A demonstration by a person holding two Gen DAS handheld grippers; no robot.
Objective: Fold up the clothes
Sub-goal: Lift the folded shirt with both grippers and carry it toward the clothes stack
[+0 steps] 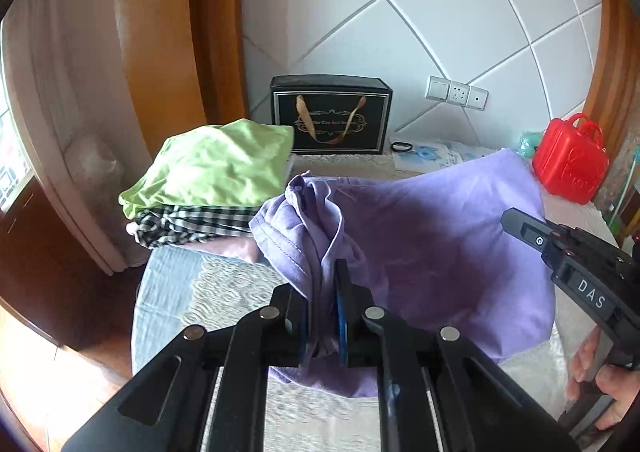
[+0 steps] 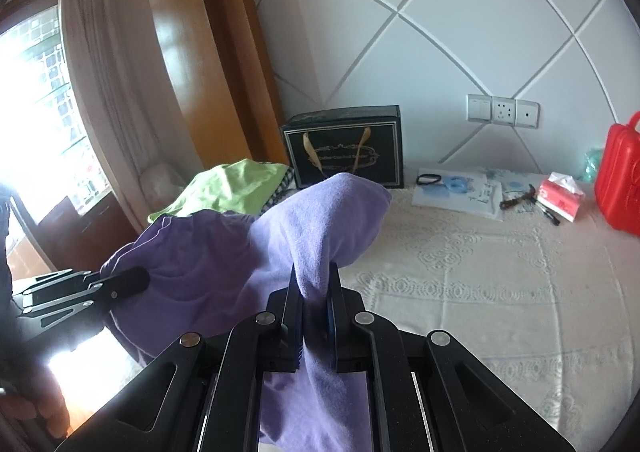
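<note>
A purple garment [image 1: 420,236] hangs stretched between my two grippers above the bed. My left gripper [image 1: 326,272] is shut on a bunched edge of it. My right gripper [image 2: 316,272] is shut on another bunched part of the same purple garment [image 2: 200,268]. In the left wrist view the right gripper's body [image 1: 560,252] comes in from the right behind the cloth. In the right wrist view the left gripper's finger [image 2: 116,284] lies against the cloth at the left. The cloth hides the bed below it.
A stack of folded clothes, green [image 1: 216,164] over a checked one [image 1: 192,224], lies at the bed's far left. A black gift bag [image 1: 332,116] stands against the wall. A red case [image 1: 570,160], a tissue pack [image 2: 560,196] and papers [image 2: 460,192] lie at the far right. A lace bedspread [image 2: 480,292] covers the bed.
</note>
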